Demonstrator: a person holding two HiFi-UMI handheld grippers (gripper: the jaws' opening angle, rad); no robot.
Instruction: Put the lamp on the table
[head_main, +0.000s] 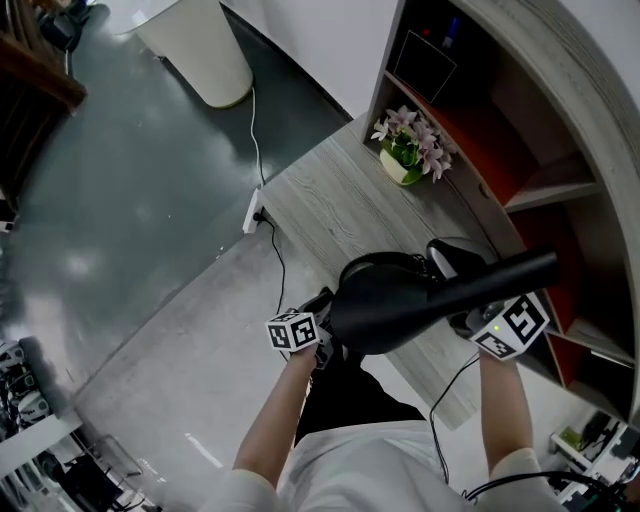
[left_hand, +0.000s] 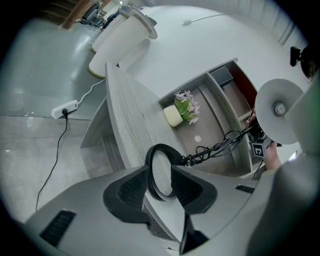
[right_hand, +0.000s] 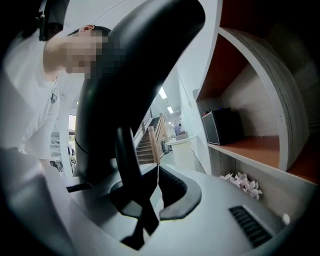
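I hold a black lamp (head_main: 390, 305) in the air between both grippers, over the near end of the grey wood-grain table (head_main: 330, 205). Its wide dark head faces me and a thick stem (head_main: 505, 272) runs to the right. My left gripper (head_main: 318, 345) is shut on the lamp's black ring (left_hand: 161, 172), which stands between the pads (left_hand: 131, 192); a cable (left_hand: 220, 146) runs off from it. My right gripper (right_hand: 158, 172) is shut, with a thin black lamp strip (right_hand: 131, 175) coming out of its jaws; the stem (right_hand: 135, 65) rises just above.
A pot of pink flowers (head_main: 410, 150) stands at the table's far end, next to a curved shelf unit with red compartments (head_main: 480, 130). A power strip (head_main: 252, 212) and cord lie on the floor by the table. A white pedestal (head_main: 205, 55) stands beyond. The lamp's cable (head_main: 440, 400) hangs by my body.
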